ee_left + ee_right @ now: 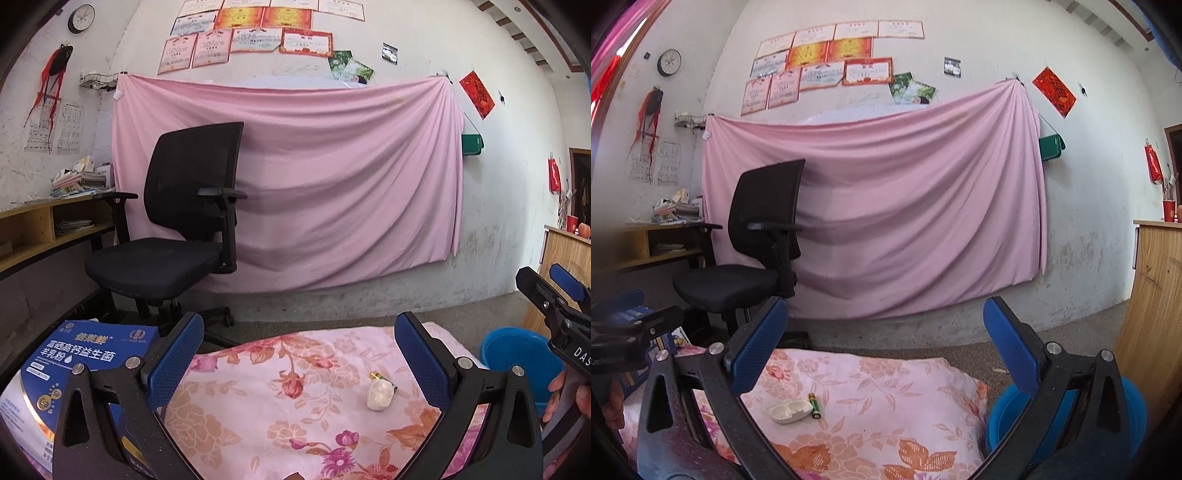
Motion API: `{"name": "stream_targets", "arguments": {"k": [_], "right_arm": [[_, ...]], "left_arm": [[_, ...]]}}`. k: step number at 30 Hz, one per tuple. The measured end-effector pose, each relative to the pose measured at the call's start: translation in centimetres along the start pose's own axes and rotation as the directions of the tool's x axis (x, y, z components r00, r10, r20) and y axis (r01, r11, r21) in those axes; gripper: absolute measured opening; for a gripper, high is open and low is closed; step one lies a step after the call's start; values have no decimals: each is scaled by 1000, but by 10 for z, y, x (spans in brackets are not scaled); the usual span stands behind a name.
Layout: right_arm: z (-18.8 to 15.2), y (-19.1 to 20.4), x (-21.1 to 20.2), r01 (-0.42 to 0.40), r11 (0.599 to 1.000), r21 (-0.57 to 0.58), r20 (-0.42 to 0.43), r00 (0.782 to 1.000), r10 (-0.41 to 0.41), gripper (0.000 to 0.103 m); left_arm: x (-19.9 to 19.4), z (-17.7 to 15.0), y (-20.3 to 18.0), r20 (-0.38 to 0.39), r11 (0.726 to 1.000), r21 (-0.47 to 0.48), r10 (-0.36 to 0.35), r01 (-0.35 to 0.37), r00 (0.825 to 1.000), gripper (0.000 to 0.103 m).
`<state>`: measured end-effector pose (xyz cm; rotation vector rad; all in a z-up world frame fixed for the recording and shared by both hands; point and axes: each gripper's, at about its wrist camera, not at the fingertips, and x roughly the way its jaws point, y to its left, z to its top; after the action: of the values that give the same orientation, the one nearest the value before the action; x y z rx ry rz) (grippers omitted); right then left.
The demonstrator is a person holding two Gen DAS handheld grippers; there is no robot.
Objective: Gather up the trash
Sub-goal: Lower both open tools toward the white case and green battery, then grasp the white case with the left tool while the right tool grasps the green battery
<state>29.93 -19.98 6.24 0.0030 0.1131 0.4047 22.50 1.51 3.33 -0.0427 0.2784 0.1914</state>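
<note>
On the floral cloth [886,398], the battery [815,405] lies flat, lengthwise away from camera.

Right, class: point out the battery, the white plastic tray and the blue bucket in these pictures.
battery [815,406]: right wrist view, middle of its green body.
white plastic tray [788,412]: right wrist view, between its two hollows.
blue bucket [517,350]: left wrist view, on its inner wall.
</note>
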Motion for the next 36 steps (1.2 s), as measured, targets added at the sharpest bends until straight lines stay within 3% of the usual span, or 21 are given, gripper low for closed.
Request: {"name": "stream_targets", "arguments": {"k": [9, 15, 21, 23, 28, 33, 36], "right_arm": [[-13, -8, 22, 12, 1000, 6, -121, 993, -11, 103], [-23, -27, 47, 23, 997, 80, -267, 964, -1, 103], [-39, -37, 72, 3, 990, 141, -405, 913, 55, 103], [-42, -38, 76, -7, 989, 147, -428, 901, 70, 100], [-48, -29, 89, -40, 991, 126, -489, 867, 97, 91], [-54, -15, 104, -94, 989, 111, -553, 821, 140, 83], [-59, -8, 112, -124, 987, 102, -593, 789, 161, 77]], "left_arm": [[31, -12, -9, -149, 997, 49, -49, 56, 988, 101], [59, -26, -25, -312, 989, 94, -77, 112, 947, 101], [89, -43, -45, -457, 966, 120, -152, 230, 876, 87], [102, -49, -51, -511, 955, 108, -184, 276, 839, 76], [129, -54, -58, -585, 948, 72, -211, 309, 783, 58], [149, -64, -65, -659, 938, 46, -230, 344, 716, 27], [149, -63, -63, -654, 939, 43, -231, 340, 721, 25]]}}
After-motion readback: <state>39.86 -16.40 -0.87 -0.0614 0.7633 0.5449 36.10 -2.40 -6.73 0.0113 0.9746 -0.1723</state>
